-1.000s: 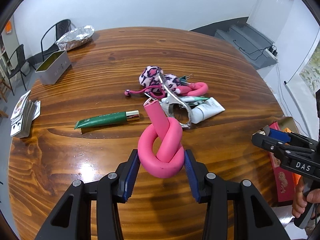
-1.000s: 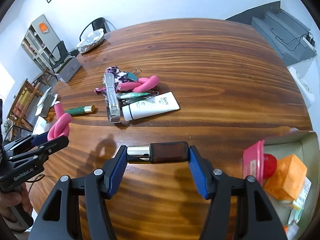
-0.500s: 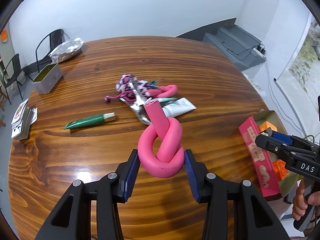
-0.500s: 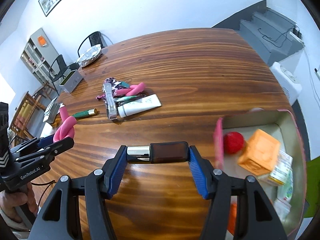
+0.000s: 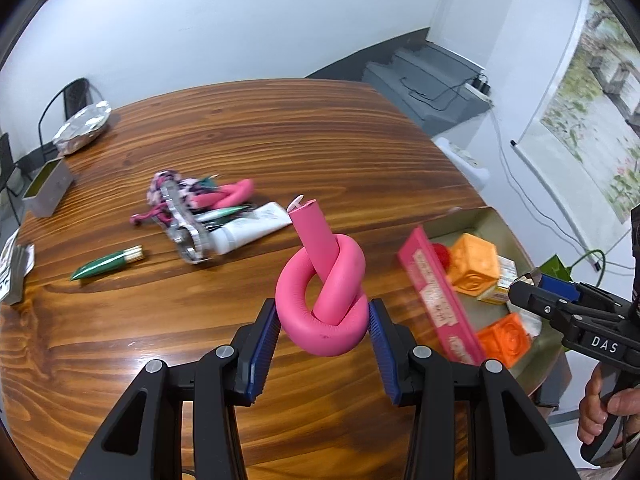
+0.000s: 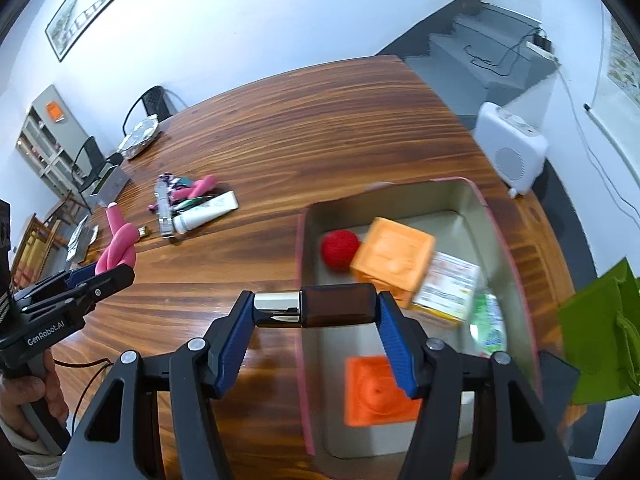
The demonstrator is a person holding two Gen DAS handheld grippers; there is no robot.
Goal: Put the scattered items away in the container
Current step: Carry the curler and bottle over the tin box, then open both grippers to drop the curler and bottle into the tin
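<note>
Pink foam, tied in a knot, sits pinched between the blue pads of the left tool, lifted above the wooden counter. The right tool grips a brown-and-silver tube end to end — right over the pink-rimmed container, which holds orange blocks and a red ball. More clutter lies mid-counter.

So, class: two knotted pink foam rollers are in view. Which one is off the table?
The pink roller clamped in the left gripper, held above the wood. The other pink roller lies in the pile beside the white tube.
</note>
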